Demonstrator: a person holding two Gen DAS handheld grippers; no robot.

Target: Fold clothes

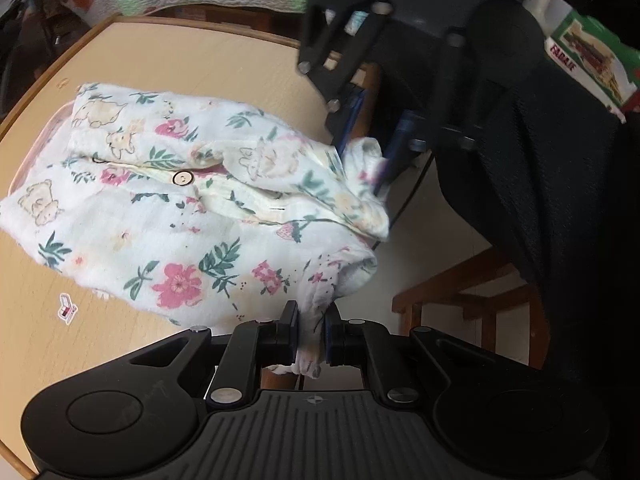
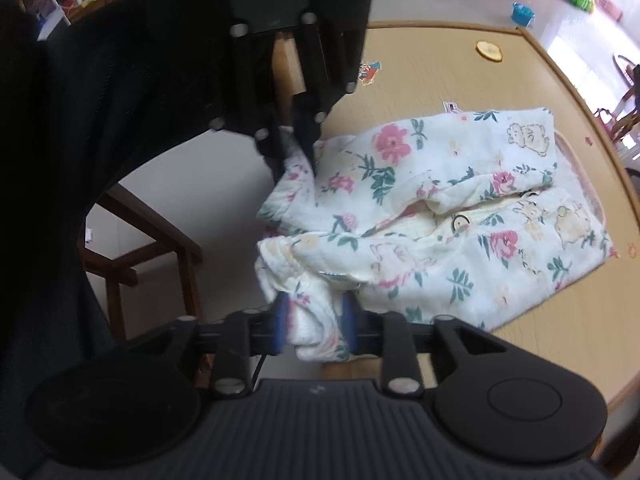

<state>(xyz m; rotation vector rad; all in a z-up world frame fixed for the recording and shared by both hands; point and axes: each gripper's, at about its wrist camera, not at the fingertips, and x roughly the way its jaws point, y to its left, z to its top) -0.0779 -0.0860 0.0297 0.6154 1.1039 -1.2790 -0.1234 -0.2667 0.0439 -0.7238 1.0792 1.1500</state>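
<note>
txt: "FAMILIE"-like red word, partly legible | on: green/white carton (image 1: 588,56), top right

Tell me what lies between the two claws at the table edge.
Only bunched cloth of the floral garment: in the left wrist view it spans from the left claw to the right claw.

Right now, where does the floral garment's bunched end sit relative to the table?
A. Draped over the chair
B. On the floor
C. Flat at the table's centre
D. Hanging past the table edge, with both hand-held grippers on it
D: the floral garment runs off the wooden table edge, its bunched end between the fingers of the left hand-held gripper and the right hand-held gripper.
</note>
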